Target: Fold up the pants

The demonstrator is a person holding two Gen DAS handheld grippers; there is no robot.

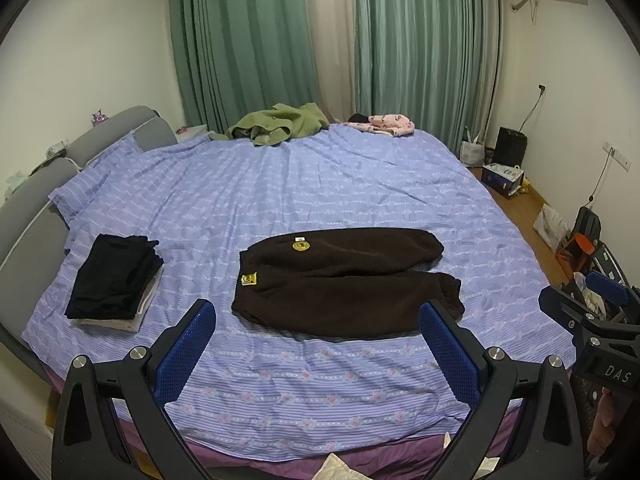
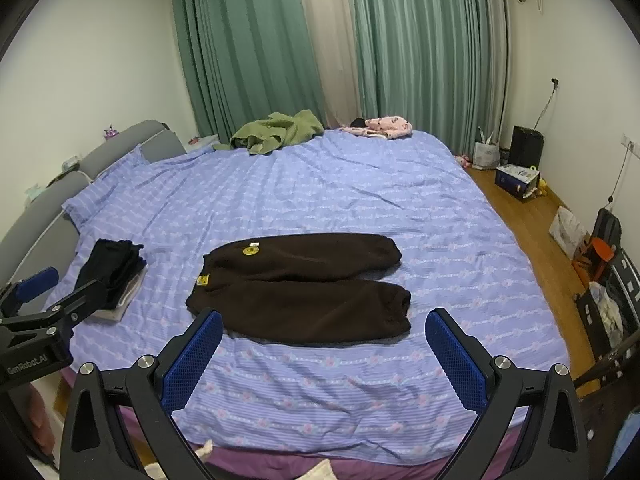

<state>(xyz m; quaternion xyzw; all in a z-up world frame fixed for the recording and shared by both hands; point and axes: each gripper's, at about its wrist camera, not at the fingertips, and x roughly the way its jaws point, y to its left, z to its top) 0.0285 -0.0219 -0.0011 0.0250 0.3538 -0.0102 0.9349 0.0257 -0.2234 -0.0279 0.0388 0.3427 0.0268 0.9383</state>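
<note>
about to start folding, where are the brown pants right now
The brown pants lie flat mid-bed, right of the folded clothes stack, just beyond both open grippers.

You have the bed (image 1: 320, 184) w/ a purple striped sheet (image 1: 360, 392) over it, wrinkled. On it, near the front edge, lie the dark brown pants (image 1: 344, 280), flat, both legs side by side, waistband to the left. Left of them, apart, a stack of folded clothes (image 1: 114, 280), black on top. At the far edge you see a green garment (image 1: 280, 124) crumpled and a pink garment (image 1: 390, 124). Pillows (image 1: 100, 184) at the left, approx. against the grey headboard (image 1: 116, 128).
</note>
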